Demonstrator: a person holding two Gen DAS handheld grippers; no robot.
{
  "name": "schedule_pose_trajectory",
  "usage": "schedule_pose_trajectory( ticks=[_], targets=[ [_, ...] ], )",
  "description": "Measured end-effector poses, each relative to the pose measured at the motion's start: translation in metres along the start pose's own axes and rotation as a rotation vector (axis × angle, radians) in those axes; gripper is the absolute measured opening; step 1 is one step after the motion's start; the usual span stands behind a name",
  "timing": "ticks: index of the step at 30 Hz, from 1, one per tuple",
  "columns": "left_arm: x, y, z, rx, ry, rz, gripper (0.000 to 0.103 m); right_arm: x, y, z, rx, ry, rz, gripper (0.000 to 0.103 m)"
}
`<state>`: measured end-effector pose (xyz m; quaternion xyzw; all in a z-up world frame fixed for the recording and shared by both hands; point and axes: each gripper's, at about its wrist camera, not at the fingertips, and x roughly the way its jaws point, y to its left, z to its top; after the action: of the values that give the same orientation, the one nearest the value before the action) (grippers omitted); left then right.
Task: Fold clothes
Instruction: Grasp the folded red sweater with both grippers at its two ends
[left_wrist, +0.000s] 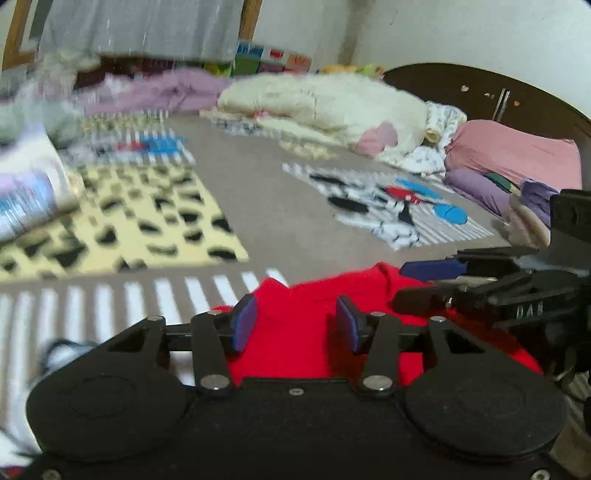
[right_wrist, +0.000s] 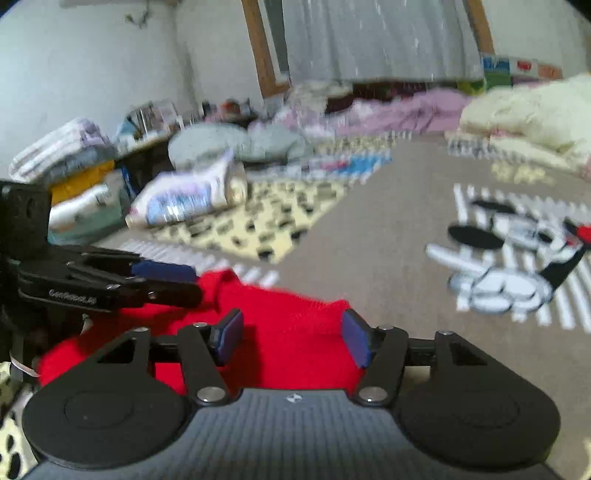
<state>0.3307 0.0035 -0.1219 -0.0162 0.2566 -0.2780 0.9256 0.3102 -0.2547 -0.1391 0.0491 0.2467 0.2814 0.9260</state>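
A bright red knitted garment (left_wrist: 295, 306) lies on the grey-brown bedsheet just in front of both grippers. In the left wrist view my left gripper (left_wrist: 297, 323) stands open, its blue pads (left_wrist: 245, 323) spread apart above the red cloth with nothing pinched. My right gripper (left_wrist: 399, 285) reaches in from the right over the same garment's far edge. In the right wrist view the red garment (right_wrist: 288, 317) fills the gap under my right gripper (right_wrist: 291, 339), which is open. My left gripper (right_wrist: 197, 283) comes in from the left over the cloth's corner.
A yellow blanket with black spots (left_wrist: 147, 221) lies at the left and a cartoon print (left_wrist: 388, 203) at the right. A cream quilt (left_wrist: 325, 107), pink pillow (left_wrist: 517, 155) and dark headboard (left_wrist: 480, 92) sit behind. A plastic package (right_wrist: 184, 199) and folded stacks (right_wrist: 66, 155) lie at the left.
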Motion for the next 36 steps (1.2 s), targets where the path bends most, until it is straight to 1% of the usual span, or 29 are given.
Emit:
schedule_pose_trajectory(
  ticks=[1, 3, 5, 8, 9, 10, 11, 12, 13, 14, 16, 19, 22, 24, 25, 26, 28, 29, 31, 32, 34, 36],
  targets=[
    [-0.008, -0.001, 0.001, -0.001, -0.013, -0.012, 0.047, -0.01, 0.004, 0.001, -0.021, -0.008, 0.014, 0.059],
    [-0.027, -0.009, 0.004, 0.014, -0.031, -0.035, 0.047, -0.024, 0.014, -0.003, -0.081, 0.013, 0.015, 0.059],
    [-0.038, -0.024, 0.0, 0.088, -0.004, -0.042, 0.047, -0.038, 0.027, -0.01, -0.138, 0.044, 0.02, 0.059],
    [-0.051, -0.045, -0.015, 0.179, 0.047, -0.076, 0.047, -0.054, 0.048, -0.019, -0.193, 0.05, 0.05, 0.059],
    [-0.055, -0.051, -0.022, 0.206, 0.06, -0.092, 0.047, -0.057, 0.054, -0.023, -0.204, 0.051, 0.054, 0.059],
    [-0.055, -0.054, -0.027, 0.211, 0.076, -0.099, 0.047, -0.06, 0.059, -0.026, -0.216, 0.052, 0.058, 0.059],
    [-0.053, -0.055, -0.033, 0.203, 0.093, -0.099, 0.048, -0.057, 0.06, -0.032, -0.202, 0.079, 0.058, 0.059],
    [-0.046, -0.057, -0.041, 0.211, 0.139, -0.082, 0.048, -0.05, 0.057, -0.04, -0.165, 0.099, 0.064, 0.059],
    [-0.041, -0.057, -0.045, 0.217, 0.159, -0.07, 0.051, -0.044, 0.052, -0.048, -0.122, 0.11, 0.072, 0.06],
    [-0.04, -0.058, -0.047, 0.217, 0.154, -0.069, 0.052, -0.041, 0.049, -0.05, -0.102, 0.108, 0.077, 0.06],
    [-0.038, -0.058, -0.051, 0.217, 0.144, -0.067, 0.053, -0.043, 0.05, -0.047, -0.104, 0.111, 0.071, 0.06],
    [-0.036, -0.058, -0.056, 0.216, 0.129, -0.064, 0.053, -0.05, 0.059, -0.049, -0.116, 0.092, 0.03, 0.06],
    [-0.042, -0.06, -0.055, 0.195, 0.117, -0.049, 0.054, -0.062, 0.067, -0.049, -0.119, 0.058, -0.006, 0.061],
    [-0.049, -0.062, -0.054, 0.161, 0.094, -0.033, 0.055, -0.073, 0.062, -0.051, -0.052, 0.018, -0.04, 0.061],
    [-0.054, -0.058, -0.053, 0.11, 0.076, -0.022, 0.061, -0.078, 0.057, -0.052, -0.004, 0.001, -0.058, 0.065],
    [-0.059, -0.05, -0.051, 0.038, 0.054, -0.01, 0.069, -0.083, 0.05, -0.054, 0.059, -0.016, -0.076, 0.07],
    [-0.068, -0.036, -0.048, -0.105, 0.011, 0.013, 0.075, -0.09, 0.035, -0.056, 0.205, -0.044, -0.087, 0.075],
    [-0.073, -0.028, -0.047, -0.177, -0.011, 0.025, 0.077, -0.091, 0.027, -0.058, 0.277, -0.052, -0.077, 0.075],
    [-0.073, -0.012, -0.05, -0.321, -0.01, 0.013, 0.077, -0.086, 0.012, -0.063, 0.404, -0.045, -0.04, 0.076],
    [-0.072, -0.006, -0.053, -0.375, -0.005, 0.003, 0.077, -0.082, 0.009, -0.064, 0.435, -0.038, -0.025, 0.076],
    [-0.066, 0.0, -0.055, -0.442, 0.004, -0.028, 0.077, -0.071, 0.003, -0.066, 0.477, -0.027, -0.002, 0.076],
    [-0.056, 0.001, -0.056, -0.476, 0.021, -0.052, 0.077, -0.058, -0.002, -0.066, 0.506, -0.009, 0.009, 0.076]
  ],
)
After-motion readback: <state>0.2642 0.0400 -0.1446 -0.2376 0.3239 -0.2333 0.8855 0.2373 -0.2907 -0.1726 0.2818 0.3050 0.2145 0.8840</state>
